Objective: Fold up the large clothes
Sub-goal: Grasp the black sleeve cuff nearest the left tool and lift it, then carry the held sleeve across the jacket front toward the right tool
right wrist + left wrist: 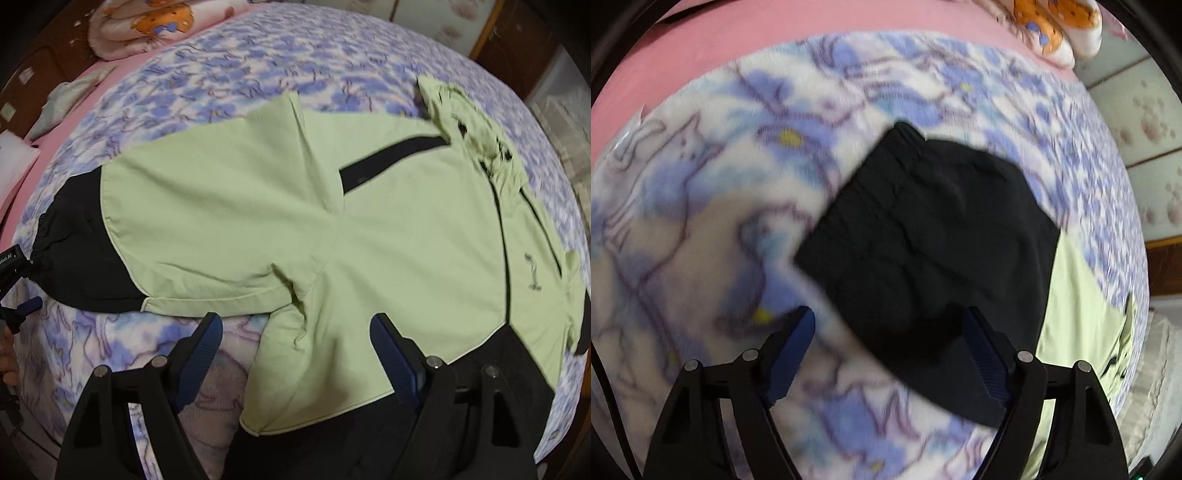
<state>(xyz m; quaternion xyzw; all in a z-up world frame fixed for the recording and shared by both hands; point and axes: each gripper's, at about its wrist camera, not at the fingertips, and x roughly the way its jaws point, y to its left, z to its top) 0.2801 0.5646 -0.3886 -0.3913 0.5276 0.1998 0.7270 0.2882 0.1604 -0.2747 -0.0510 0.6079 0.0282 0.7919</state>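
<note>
A light green jacket (388,229) with black panels lies spread flat on a blue flowered blanket (258,62), hood (476,122) at the far right. Its sleeve (207,221) reaches left and ends in a black cuff (74,251). My right gripper (295,319) is open, pointing down over the jacket's side just below the armpit, with no cloth pinched. In the left wrist view the black cuff (923,240) fills the middle. My left gripper (888,314) hangs open over the cuff's near edge. One blue pad (31,304) of the left gripper shows beside the cuff in the right wrist view.
A pink sheet (738,48) borders the blanket (701,221) on the far side. A rolled quilt with orange print (147,26) lies at the bed's far corner. Wooden furniture (517,44) and panels with paw prints (1145,122) stand beyond the bed.
</note>
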